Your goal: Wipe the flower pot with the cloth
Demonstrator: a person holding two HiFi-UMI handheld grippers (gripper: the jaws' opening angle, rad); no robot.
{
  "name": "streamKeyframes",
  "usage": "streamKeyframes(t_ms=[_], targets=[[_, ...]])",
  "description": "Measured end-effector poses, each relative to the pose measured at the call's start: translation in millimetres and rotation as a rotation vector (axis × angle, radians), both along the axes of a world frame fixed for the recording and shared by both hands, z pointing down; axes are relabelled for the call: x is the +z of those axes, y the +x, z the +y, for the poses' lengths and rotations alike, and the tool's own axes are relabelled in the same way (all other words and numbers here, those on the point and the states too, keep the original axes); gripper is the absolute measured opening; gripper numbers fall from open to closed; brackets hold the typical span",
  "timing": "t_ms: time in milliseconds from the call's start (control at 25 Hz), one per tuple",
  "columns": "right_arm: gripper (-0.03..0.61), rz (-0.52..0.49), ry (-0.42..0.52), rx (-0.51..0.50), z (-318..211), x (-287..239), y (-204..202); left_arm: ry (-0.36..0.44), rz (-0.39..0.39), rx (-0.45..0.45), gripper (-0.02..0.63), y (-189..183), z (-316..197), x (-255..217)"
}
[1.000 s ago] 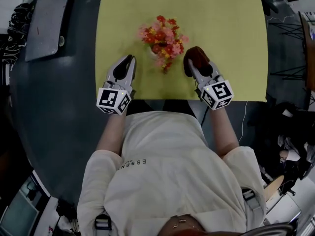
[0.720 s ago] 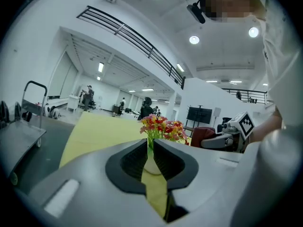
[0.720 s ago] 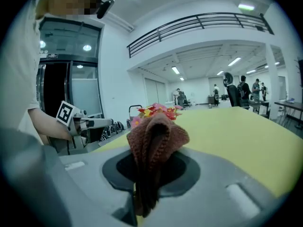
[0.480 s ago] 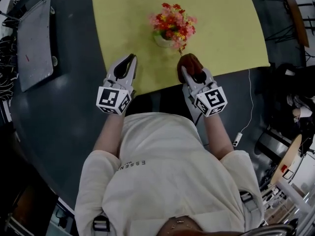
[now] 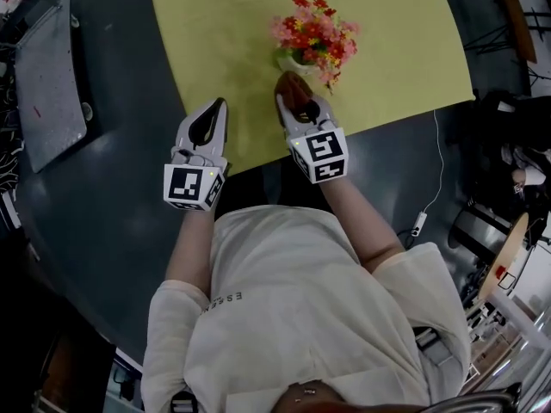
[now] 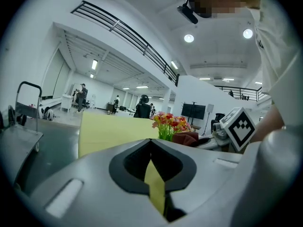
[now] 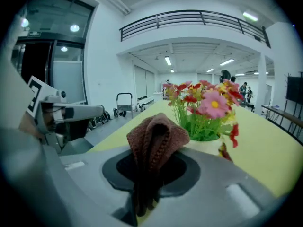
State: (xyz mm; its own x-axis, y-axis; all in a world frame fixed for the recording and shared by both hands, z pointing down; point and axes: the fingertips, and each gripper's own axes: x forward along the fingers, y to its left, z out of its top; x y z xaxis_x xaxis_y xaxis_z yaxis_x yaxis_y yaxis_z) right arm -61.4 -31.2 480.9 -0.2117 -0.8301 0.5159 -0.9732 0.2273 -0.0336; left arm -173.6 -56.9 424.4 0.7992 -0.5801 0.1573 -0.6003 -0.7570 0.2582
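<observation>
A white flower pot [image 5: 291,59] with red, pink and orange flowers [image 5: 314,28] stands on the yellow-green tabletop [image 5: 224,24]. My right gripper [image 5: 293,100] is shut on a brown knitted cloth [image 5: 291,89] just in front of the pot. I cannot tell whether the cloth touches it. In the right gripper view the cloth [image 7: 156,138] bulges up from the right gripper [image 7: 144,183], with the pot [image 7: 204,146] right behind it. My left gripper [image 5: 213,110] is shut and holds nothing, left of the pot near the table's edge. The left gripper [image 6: 152,148] looks towards the flowers [image 6: 168,123].
The table's near edge [image 5: 258,157] runs just under both grippers. Dark floor surrounds the table. A grey flat cart [image 5: 47,84] stands at the left. A cable with a plug [image 5: 419,222] lies on the floor at the right, beside chairs and clutter [image 5: 516,179].
My right gripper has carried the cloth leftwards, from the pot's right side to just in front of it. The left gripper has shifted a little along the table's edge.
</observation>
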Motion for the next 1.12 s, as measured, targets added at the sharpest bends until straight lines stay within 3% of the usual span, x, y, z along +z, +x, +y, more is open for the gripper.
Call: streamKeyframes(t_ms=[320, 560, 1120], targets=[[0.057, 0.01, -0.036, 0.181, -66, 23, -7, -0.02, -0.023, -0.028, 0.008, -22, -9, 16], [0.057, -0.118, -0.124, 0.358, -80, 43, 0, -0.04, -0.02, -0.034, 0.008, -26, -8, 25], [0.058, -0.187, -0.162, 0.375, -45, 47, 16, -0.051, -0.004, 0.007, 0.008, -7, 2, 29]])
